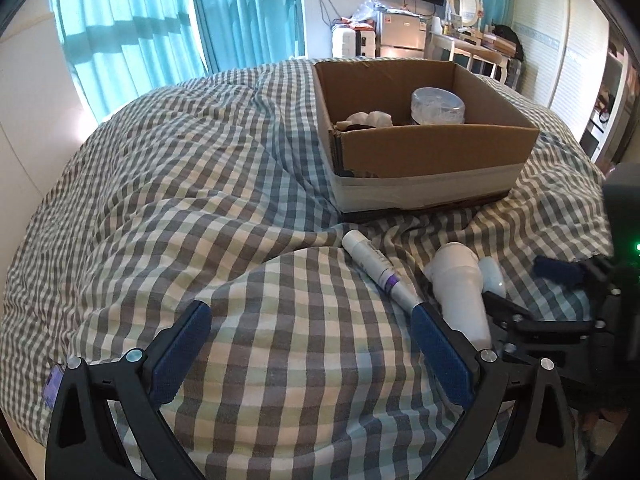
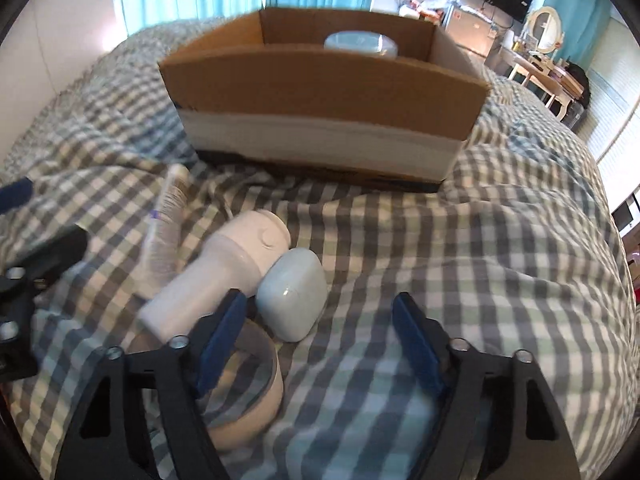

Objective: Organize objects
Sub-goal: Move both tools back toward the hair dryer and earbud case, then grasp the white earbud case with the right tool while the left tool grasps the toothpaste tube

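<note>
- Nearest, the right gripper [image 2: 320, 316] hangs with jaws apart and empty over a round tape roll [image 2: 244, 392] and a pale case [image 2: 292, 292].
- Left gripper [image 1: 310, 330] is likewise spread and empty, beside a tube [image 1: 370, 266] and white bottle [image 1: 460, 284].
- Cardboard box [image 1: 432, 152] already holds a clear jar [image 1: 438, 106]; judging by that, four items remain on the checked bedspread [image 1: 180, 200].

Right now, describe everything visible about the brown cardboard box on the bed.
The brown cardboard box is open-topped and rectangular, with a wide pale tape band around its lower walls and a torn near-left corner. It sits upright on the grey-and-white checked bedcover, beyond the loose toiletries. Inside are a clear round plastic container and some crumpled white items. No gripper touches it.
</note>
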The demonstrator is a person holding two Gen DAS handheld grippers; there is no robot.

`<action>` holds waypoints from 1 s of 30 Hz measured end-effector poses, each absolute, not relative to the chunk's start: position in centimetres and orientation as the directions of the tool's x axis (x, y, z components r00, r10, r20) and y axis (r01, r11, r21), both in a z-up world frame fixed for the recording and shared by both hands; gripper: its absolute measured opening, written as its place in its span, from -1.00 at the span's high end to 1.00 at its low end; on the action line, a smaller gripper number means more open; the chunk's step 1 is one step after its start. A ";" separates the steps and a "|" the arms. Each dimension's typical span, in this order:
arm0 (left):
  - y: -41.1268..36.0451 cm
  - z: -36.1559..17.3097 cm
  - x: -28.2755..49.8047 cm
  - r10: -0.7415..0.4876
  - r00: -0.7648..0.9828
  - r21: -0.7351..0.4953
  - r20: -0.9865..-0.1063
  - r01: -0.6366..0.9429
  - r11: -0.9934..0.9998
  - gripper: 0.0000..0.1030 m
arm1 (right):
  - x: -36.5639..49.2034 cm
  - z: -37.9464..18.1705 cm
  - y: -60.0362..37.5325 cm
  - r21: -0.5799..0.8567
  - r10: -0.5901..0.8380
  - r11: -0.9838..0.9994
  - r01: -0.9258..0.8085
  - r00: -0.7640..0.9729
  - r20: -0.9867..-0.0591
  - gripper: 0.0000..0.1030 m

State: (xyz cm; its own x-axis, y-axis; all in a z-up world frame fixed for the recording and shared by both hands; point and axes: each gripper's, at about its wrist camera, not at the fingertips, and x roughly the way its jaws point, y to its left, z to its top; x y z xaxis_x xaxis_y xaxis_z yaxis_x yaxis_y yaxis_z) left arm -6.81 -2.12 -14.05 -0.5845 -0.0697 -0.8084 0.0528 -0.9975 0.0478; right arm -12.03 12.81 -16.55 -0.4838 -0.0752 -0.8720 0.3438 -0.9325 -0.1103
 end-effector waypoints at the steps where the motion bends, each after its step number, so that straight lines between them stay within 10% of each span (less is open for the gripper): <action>1: -2.3 -14.2 -7.0 -0.063 -0.579 0.039 -0.813 0.053 -0.998 -1.00 | -12.2 -16.8 12.6 -0.111 -0.073 -0.931 0.348 -0.475 -0.877 -0.37; 8: -2.0 -14.8 -8.1 -0.082 -0.553 0.063 -0.829 0.054 -0.997 -0.99 | -14.5 -18.7 11.4 -0.113 -0.051 -0.926 0.360 -0.417 -0.907 -0.06; 30: -0.7 -16.8 -14.3 -0.099 -0.529 0.077 -0.843 0.065 -0.995 -0.99 | -14.1 -12.0 16.1 0.003 -0.210 -0.936 0.353 -0.549 -0.809 -0.07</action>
